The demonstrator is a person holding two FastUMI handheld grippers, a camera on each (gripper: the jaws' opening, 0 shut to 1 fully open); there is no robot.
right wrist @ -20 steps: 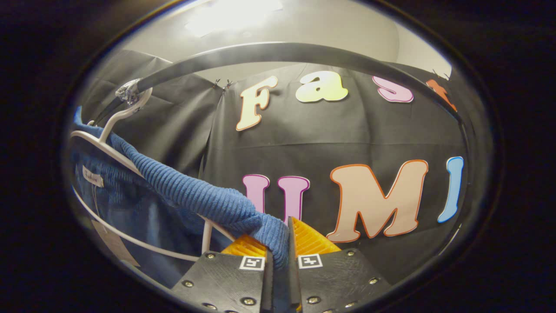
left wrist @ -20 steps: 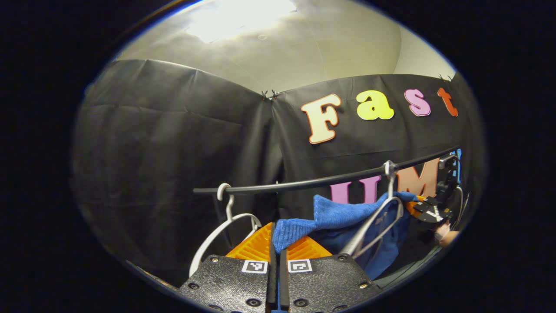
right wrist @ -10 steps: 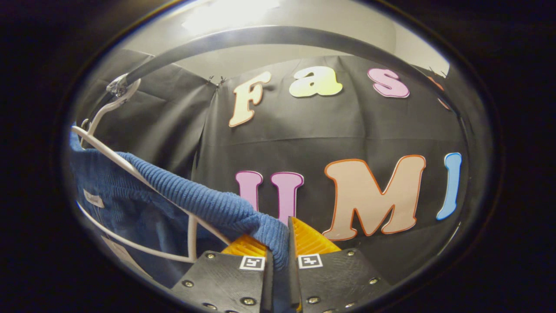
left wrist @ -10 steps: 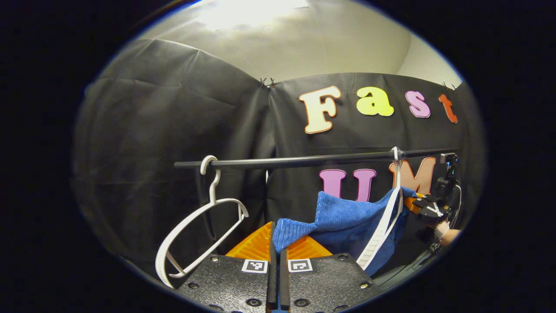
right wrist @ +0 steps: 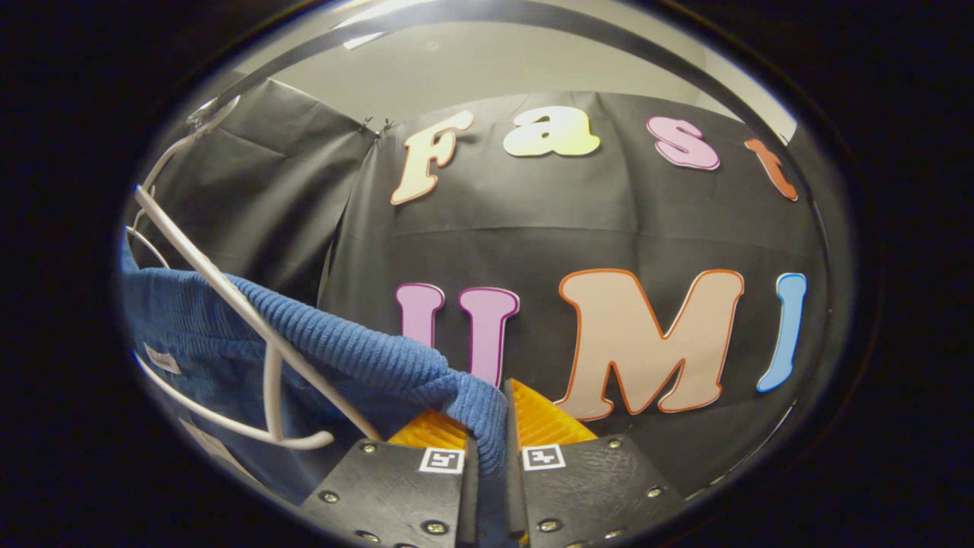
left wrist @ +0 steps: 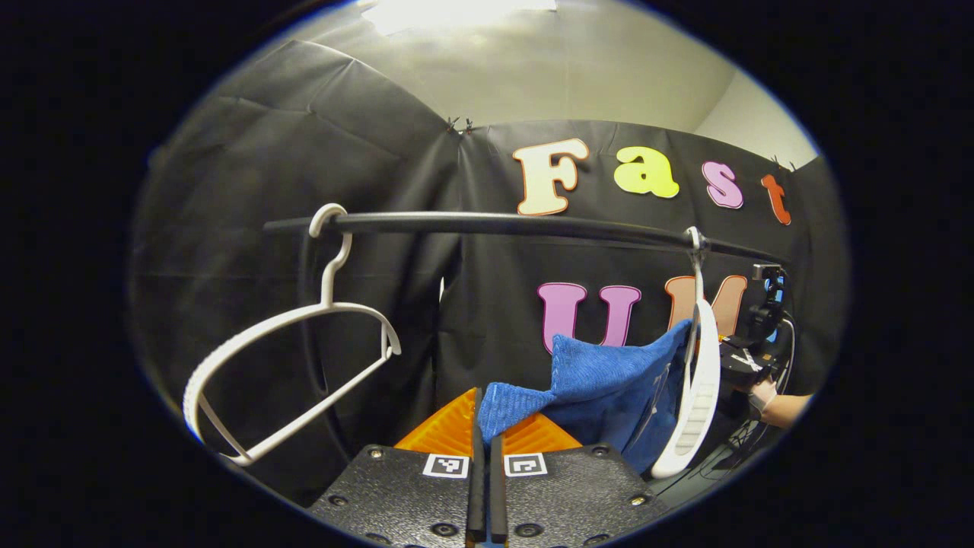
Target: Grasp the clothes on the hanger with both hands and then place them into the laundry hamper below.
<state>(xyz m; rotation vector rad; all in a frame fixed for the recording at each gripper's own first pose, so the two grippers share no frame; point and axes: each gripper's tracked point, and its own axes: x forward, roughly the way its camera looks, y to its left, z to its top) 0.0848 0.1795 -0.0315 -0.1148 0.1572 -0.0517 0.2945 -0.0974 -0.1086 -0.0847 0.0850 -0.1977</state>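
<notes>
I count two white plastic hangers on one black horizontal rail (left wrist: 533, 225); one blue ribbed knit garment (left wrist: 609, 384); two grippers. In the left gripper view the bare white hanger (left wrist: 289, 365) hangs at the left end of the rail, tilted, nothing on it; the second white hanger (left wrist: 696, 396) hangs far right on the rail, seen nearly edge-on, with the blue cloth draped just beside and behind it. My left gripper (left wrist: 483, 426) is pinching a corner of that garment; both fingers press on the cloth, which bunches out just above the tips. In the right gripper view my right gripper (right wrist: 487, 426) likewise clamps a fold of the blue garment (right wrist: 335, 358), the fabric wedged between the two fingers; from there the cloth stretches away to the left, and the white hanger (right wrist: 251, 320) crosses in front of it, its bar slanting down toward the fingers. So the garment hangs spanned between my two grippers, below the rail. In the left gripper view, far right, I see the other gripper (left wrist: 742, 361) and a hand (left wrist: 776, 403) holding it, small and partly cut off by the round edge; its fingers are hard to make out there. A pale tag (right wrist: 161, 358) on the garment is too small to read; the garment's lower part is cut off. Between the two hangers the rail is bare; right of my right gripper lies open room in front of the wall.
</notes>
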